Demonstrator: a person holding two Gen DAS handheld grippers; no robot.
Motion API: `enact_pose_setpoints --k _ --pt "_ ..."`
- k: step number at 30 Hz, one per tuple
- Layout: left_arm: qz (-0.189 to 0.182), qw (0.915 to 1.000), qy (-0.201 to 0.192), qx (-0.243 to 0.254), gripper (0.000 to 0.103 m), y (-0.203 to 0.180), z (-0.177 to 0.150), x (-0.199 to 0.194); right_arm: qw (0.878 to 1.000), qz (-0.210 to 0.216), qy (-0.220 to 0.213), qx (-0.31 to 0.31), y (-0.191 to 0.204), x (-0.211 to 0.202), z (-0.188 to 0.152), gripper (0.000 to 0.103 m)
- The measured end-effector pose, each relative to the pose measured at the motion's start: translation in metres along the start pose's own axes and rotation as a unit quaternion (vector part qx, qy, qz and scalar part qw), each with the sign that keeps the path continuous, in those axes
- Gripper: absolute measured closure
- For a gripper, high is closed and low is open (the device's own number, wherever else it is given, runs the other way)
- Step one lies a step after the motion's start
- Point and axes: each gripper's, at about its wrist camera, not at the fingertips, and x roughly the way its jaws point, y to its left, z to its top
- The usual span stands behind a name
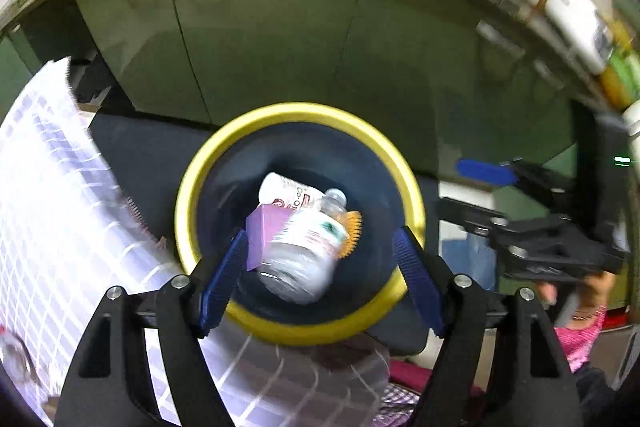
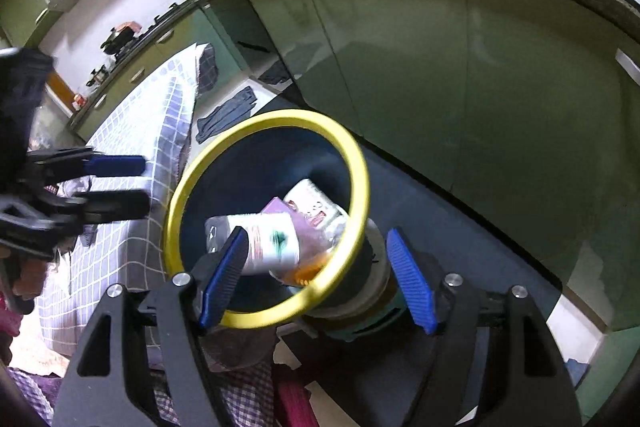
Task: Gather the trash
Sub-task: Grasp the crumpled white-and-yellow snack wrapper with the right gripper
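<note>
Bottle [image 1: 304, 251] in bin [image 1: 224, 163], below left claw [image 1: 320, 259].

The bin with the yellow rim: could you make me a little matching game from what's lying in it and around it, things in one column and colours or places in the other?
Things:
1. bin rim
2. small box
3. plastic bottle
4. checked cloth

Descriptions:
A. purple, inside the bin
B. clear with a white label, lying on its side in the bin
C. yellow
D. white with a grid pattern, outside the bin on its left

Pairs: 1-C, 2-A, 3-B, 4-D
</note>
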Motion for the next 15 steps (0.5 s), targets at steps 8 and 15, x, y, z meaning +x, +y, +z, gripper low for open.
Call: enact_pose_setpoints --k 8,15 --pt "0.042 0.9901 -0.122 -0.054 0.013 0.05 -0.099 -0.11 0.998 0.032 0.014 -0.049 0.05 0.016 0.006 0.035" --pt "0.142 0.9607 -0.19 -0.144 0.007 0.109 -0.22 -0.182 0.984 0.085 0.048 -0.149 0.149 0.047 0.014 0.035"
